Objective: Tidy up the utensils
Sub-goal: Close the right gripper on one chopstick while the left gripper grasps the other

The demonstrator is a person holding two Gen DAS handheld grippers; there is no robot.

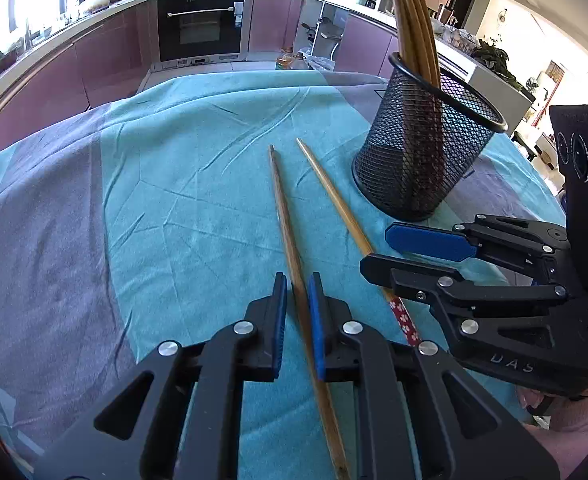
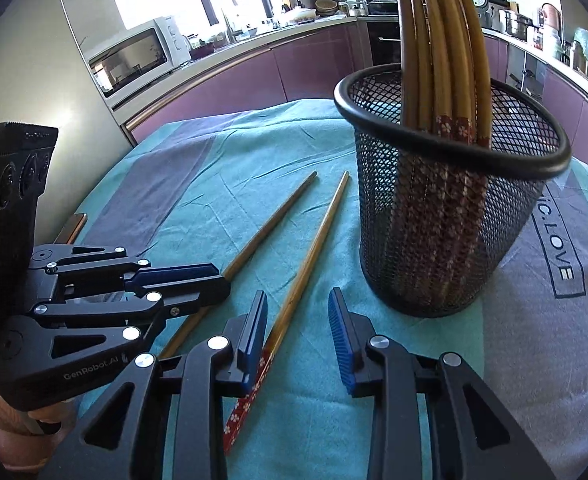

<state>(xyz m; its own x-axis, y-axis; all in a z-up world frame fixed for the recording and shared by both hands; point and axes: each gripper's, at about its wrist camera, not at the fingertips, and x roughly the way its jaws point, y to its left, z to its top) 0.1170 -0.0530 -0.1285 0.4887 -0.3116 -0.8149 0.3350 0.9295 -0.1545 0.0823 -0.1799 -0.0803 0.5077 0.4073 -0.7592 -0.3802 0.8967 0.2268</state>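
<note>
Two wooden chopsticks lie side by side on the teal cloth. My left gripper [image 1: 297,300] straddles the left chopstick [image 1: 284,208], pads a narrow gap apart, not clamped on it. It also shows in the right wrist view [image 2: 198,280]. My right gripper [image 2: 297,320] is open over the right chopstick [image 2: 313,240], which has a red flowered end [image 2: 250,396] and lies by its left pad. The right gripper also shows in the left wrist view [image 1: 381,248]. A black mesh cup [image 1: 421,140] [image 2: 445,200] holds several chopsticks upright.
The teal and grey cloth [image 1: 174,200] covers the table. Kitchen cabinets and an oven [image 1: 200,24] stand behind. A microwave [image 2: 134,56] sits on the counter at the left. A phone-like object [image 2: 72,228] lies at the cloth's left edge.
</note>
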